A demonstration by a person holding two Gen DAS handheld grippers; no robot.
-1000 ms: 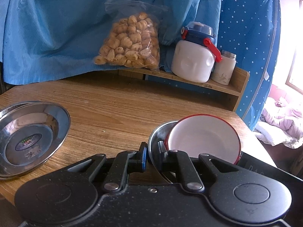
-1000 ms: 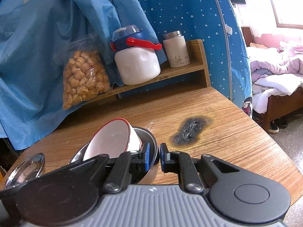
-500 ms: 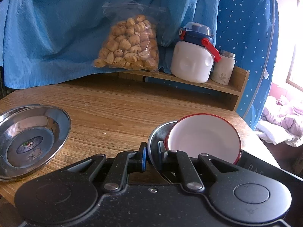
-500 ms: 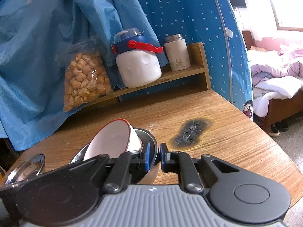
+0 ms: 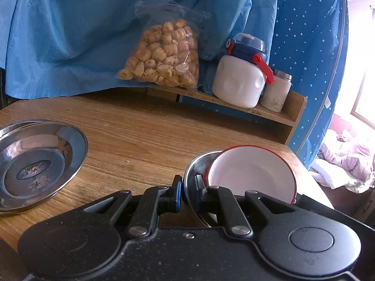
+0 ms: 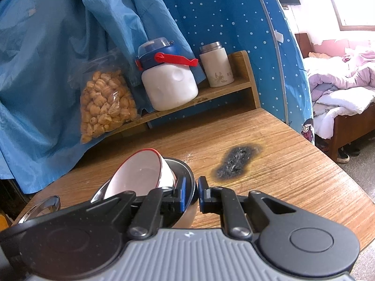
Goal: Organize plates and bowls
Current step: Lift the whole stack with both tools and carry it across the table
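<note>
Left claw [image 5: 187, 193]: pinching near-left rim of steel bowl [image 5: 193, 175].
Right claw [image 6: 190, 194]: pinching the opposite, right rim.
White bowl [image 5: 250, 173]: tilted inside steel bowl, between claws.
Plate stack [image 5: 77, 140]: on desk [image 5: 152, 135], left of left claw, nearer it.

Steel plates [image 5: 39, 164]: at least two, stacked; exact number cannot be told. Steel bowl [image 5: 194, 175]: one. Red-rimmed white bowl [image 5: 250, 173]: one. Snack bag [image 5: 164, 56]: one. White jug [image 5: 241, 82]: one. Flask [image 5: 276, 91]: one. Tongs: two pairs.
</note>
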